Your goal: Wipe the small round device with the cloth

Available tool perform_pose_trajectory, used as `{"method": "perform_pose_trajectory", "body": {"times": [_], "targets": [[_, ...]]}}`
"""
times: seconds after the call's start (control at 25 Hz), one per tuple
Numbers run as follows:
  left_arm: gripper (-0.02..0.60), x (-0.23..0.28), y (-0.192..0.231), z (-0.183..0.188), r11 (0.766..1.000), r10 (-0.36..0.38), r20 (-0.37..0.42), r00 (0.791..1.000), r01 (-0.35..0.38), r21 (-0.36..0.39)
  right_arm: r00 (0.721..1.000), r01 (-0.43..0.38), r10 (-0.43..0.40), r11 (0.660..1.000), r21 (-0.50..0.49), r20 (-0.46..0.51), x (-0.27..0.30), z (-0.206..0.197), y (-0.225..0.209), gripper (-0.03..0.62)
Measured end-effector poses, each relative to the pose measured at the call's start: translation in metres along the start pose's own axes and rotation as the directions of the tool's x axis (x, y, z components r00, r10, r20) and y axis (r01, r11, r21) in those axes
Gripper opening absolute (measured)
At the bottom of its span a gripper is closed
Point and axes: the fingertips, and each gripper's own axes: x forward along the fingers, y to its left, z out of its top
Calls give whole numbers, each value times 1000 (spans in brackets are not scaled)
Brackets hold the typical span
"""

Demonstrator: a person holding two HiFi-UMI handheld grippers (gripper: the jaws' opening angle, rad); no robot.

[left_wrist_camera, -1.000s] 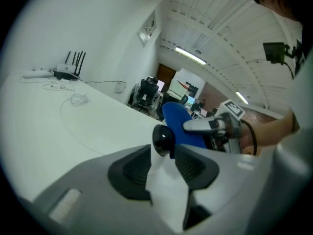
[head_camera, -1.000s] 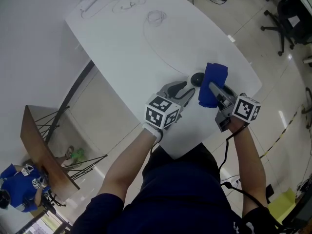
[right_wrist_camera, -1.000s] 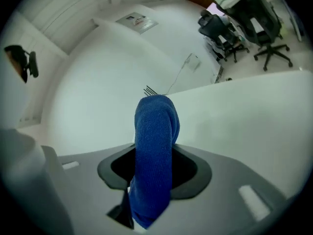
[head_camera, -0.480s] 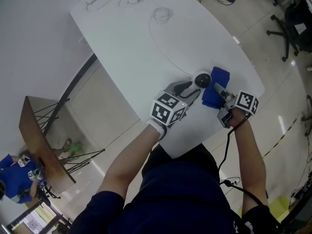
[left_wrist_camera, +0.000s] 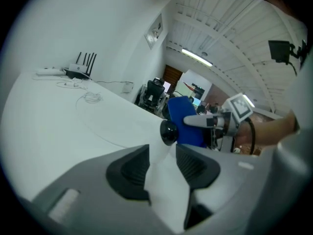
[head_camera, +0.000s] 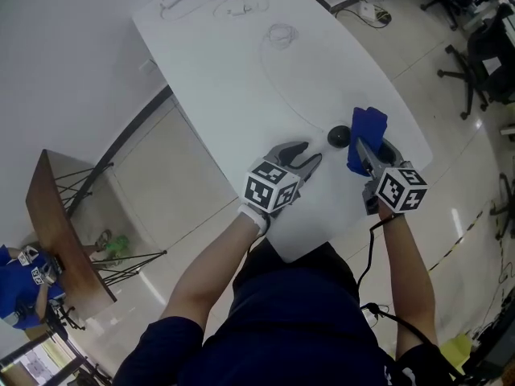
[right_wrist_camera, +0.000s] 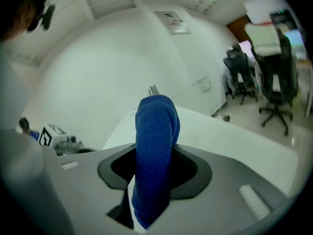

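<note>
Hazard assessment: the small round device [head_camera: 339,137] sits unrestrained on the white table [head_camera: 241,79], close to its right-hand edge, between the two grippers. The left gripper [head_camera: 309,154] has its jaws part-way apart, having just been opening. Nothing is between them, and the device lies just ahead of their tips. The right gripper [head_camera: 372,153] is clamped on the folded blue cloth [head_camera: 368,127], which stands out beyond the jaws just beside the device (contact cannot be confirmed).

A sideways wipe would probably push the device rather than clean it, because nothing steadies it. It could then skid across the smooth top or off the near edge. The cloth could also drag out of the jaws.

Orientation: the device is round and shows no long axis. In the left gripper view, its dark face appears turned toward that gripper.
</note>
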Motion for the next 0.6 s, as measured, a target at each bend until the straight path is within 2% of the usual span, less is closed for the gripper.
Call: {"method": "perform_pose_trajectory", "body": {"times": [0.08, 0.12, 0.2, 0.24, 0.28, 0.36, 0.44, 0.48, 0.52, 0.56, 0.6], "targets": [[170, -6, 1, -2, 1000, 3, 4, 1000, -3, -2, 999, 35, -38, 973, -227, -8, -3, 3, 14, 176], [170, -8, 2, -2, 1000, 4, 5, 1000, -4, -2, 999, 50, -54, 942, -332, -5, -5, 3, 21, 176], [170, -11, 3, -3, 1000, 4, 5, 1000, -5, 1, 997, 64, -73, 852, -520, 3, -6, 3, 41, 176], [170, -12, 4, -4, 1000, 5, 3, 1000, -5, 4, 997, 64, -78, 792, -607, 3, -5, 2, 52, 176], [170, -12, 4, -5, 1000, 5, 1, 1000, -5, 7, 996, 61, -86, 717, -694, -1, -5, -1, 62, 176], [170, -14, 6, -8, 1000, 7, -5, 1000, -7, 9, 994, 54, -111, 525, -850, -5, -3, -13, 77, 176], [170, -15, 7, -11, 1000, 8, -14, 1000, -8, 3, 991, 48, -131, 332, -942, 4, -1, -30, 83, 176], [170, -16, 8, -14, 1000, 7, -18, 1000, -7, -2, 990, 44, -139, 253, -967, 8, 0, -39, 84, 176], [170, -16, 8, -16, 1000, 6, -21, 1000, -6, -9, 989, 37, -147, 191, -981, 9, 2, -48, 83, 176], [170, -16, 8, -18, 1000, 5, -23, 1000, -5, -16, 988, 27, -155, 151, -988, 3, 4, -57, 81, 176], [170, -16, 7, -21, 1000, 4, -25, 1000, -5, -23, 986, 12, -164, 135, -991, -11, 6, -66, 79, 176]]}}
